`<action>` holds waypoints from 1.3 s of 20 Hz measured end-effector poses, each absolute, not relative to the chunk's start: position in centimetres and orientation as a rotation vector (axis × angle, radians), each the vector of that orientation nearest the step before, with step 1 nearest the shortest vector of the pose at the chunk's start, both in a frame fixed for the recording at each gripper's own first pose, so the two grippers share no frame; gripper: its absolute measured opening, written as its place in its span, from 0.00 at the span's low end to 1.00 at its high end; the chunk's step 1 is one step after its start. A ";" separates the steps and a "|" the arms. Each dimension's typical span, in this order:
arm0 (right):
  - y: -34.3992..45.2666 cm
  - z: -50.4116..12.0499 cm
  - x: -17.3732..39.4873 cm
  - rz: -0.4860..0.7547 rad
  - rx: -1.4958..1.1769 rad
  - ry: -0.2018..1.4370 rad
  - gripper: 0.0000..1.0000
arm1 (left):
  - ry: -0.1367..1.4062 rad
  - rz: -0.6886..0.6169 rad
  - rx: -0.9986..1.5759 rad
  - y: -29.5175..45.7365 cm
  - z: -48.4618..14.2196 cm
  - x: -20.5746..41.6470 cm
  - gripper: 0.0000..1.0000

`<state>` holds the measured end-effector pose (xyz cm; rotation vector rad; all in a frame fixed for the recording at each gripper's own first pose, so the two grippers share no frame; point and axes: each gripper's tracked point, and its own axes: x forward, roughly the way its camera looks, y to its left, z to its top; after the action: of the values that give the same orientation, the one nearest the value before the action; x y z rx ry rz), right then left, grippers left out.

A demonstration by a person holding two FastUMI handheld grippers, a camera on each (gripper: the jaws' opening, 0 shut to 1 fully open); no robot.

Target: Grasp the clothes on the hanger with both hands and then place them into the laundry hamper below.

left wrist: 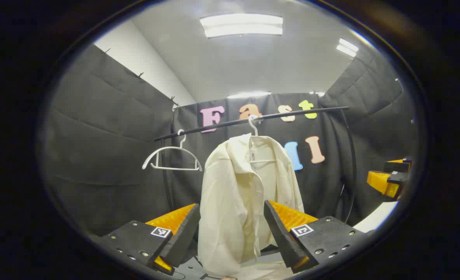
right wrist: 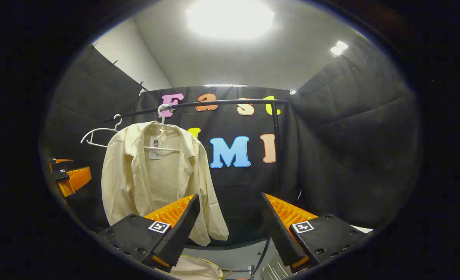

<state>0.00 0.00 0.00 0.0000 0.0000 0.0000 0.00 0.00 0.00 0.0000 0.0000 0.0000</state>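
Presently the cream shirt (left wrist: pixel 245 194) hangs on a white hanger (left wrist: pixel 255 130) from the far rail (left wrist: pixel 253 119); an empty hanger (left wrist: pixel 171 155) hangs to its left. Left gripper (left wrist: pixel 232 225) and right gripper (right wrist: pixel 230 217) both stand open, short of the shirt, gripping nothing.

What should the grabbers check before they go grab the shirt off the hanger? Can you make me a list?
1. Left gripper open: ok, its fingers stand wide apart.
2. Right gripper open: ok, fingers spread too.
3. Shirt on its hanger on the rail: ok, it hangs there, front open.
4. Grippers touching the shirt: not ok, both are short of it, nothing held.
5. Left gripper lined up: ok, the shirt hangs straight ahead between its fingers.
6. Right gripper lined up: not ok, the shirt sits off to the left in the right gripper view.
7. Hamper below ready: cannot tell, just a pale rim shows at the bottom.
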 end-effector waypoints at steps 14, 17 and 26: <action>1.7 1.0 0.3 0.010 -0.013 -0.020 0.98 | 0.003 -0.006 -0.028 0.8 -0.5 0.8 0.95; 2.8 1.3 0.9 0.017 -0.014 -0.027 0.98 | 0.000 -0.022 -0.030 0.9 -0.6 1.7 0.95; 6.1 1.9 3.1 0.072 0.011 -0.044 0.98 | 0.001 -0.073 -0.065 0.6 -0.4 4.6 0.93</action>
<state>3.13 6.11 1.91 0.0115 -0.0440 0.0718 4.60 0.65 -0.40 -0.0650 0.0010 -0.0734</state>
